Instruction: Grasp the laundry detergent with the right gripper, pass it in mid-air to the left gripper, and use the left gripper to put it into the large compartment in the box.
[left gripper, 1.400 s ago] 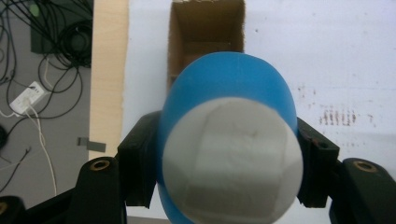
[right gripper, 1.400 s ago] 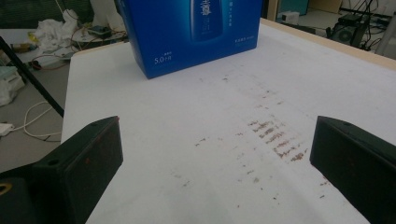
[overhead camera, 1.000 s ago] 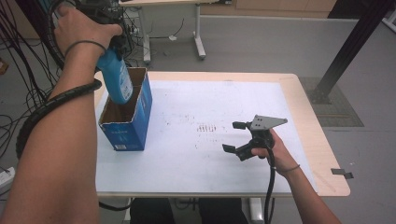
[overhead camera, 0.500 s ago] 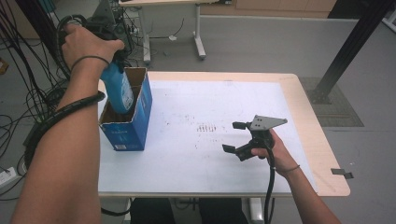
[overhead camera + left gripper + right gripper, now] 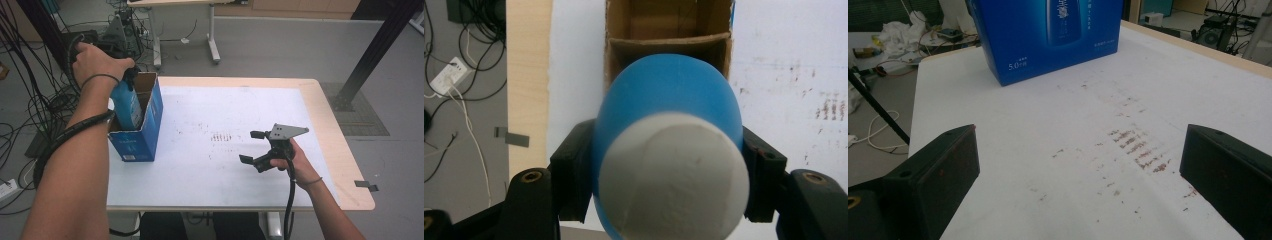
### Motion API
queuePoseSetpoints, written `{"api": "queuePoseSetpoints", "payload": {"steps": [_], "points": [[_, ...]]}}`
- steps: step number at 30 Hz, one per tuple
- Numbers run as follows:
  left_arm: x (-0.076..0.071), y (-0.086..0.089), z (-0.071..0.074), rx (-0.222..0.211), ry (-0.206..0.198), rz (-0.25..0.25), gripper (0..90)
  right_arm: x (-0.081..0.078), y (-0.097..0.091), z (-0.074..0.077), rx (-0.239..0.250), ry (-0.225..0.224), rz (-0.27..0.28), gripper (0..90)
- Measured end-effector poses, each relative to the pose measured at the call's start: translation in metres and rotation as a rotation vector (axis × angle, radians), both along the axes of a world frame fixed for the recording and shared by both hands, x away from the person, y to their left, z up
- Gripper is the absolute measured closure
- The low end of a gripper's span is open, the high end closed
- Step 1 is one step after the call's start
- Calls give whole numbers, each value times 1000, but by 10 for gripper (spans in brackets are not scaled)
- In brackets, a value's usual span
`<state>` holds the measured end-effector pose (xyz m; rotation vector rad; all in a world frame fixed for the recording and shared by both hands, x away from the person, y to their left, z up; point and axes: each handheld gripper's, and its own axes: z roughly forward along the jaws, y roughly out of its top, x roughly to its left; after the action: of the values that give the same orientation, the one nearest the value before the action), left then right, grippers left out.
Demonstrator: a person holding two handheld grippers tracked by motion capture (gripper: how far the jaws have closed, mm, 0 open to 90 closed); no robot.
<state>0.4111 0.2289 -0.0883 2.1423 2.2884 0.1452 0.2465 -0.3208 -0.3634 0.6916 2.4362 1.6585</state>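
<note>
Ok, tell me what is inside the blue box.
The blue bottle held by the left hand-held gripper is partly down inside the blue box. Beyond it, bare cardboard walls and a flap show. The box bottom is covered by the bottle.

Blue bottle (image 5: pixel 127 105) with white cap (image 5: pixel 671 175), blue box (image 5: pixel 145 132), white table (image 5: pixel 210 170)

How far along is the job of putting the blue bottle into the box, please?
Done: the left gripper is shut on the blue bottle, whose lower part is already inside the open blue box. In hand: lowering it. Left: seating and releasing it. The right gripper rests open on the table.
</note>
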Motion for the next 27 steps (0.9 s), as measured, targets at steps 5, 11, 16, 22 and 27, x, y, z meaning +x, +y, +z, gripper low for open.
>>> {"api": "queuePoseSetpoints", "payload": {"steps": [5,11,16,22,27], "points": [[3,-1,-15,1,14,-6,372,0,1,-2,-2,1,-1,25],[6,-1,-31,0,32,-10,372,2,1,-3,0,3,1,24],[7,-2,-41,1,43,-12,372,2,1,-4,2,5,0,24],[8,-2,-54,-9,50,-8,372,1,2,-4,2,6,1,24],[9,-1,-68,-12,66,-7,372,1,0,-6,7,9,-2,24]]}}
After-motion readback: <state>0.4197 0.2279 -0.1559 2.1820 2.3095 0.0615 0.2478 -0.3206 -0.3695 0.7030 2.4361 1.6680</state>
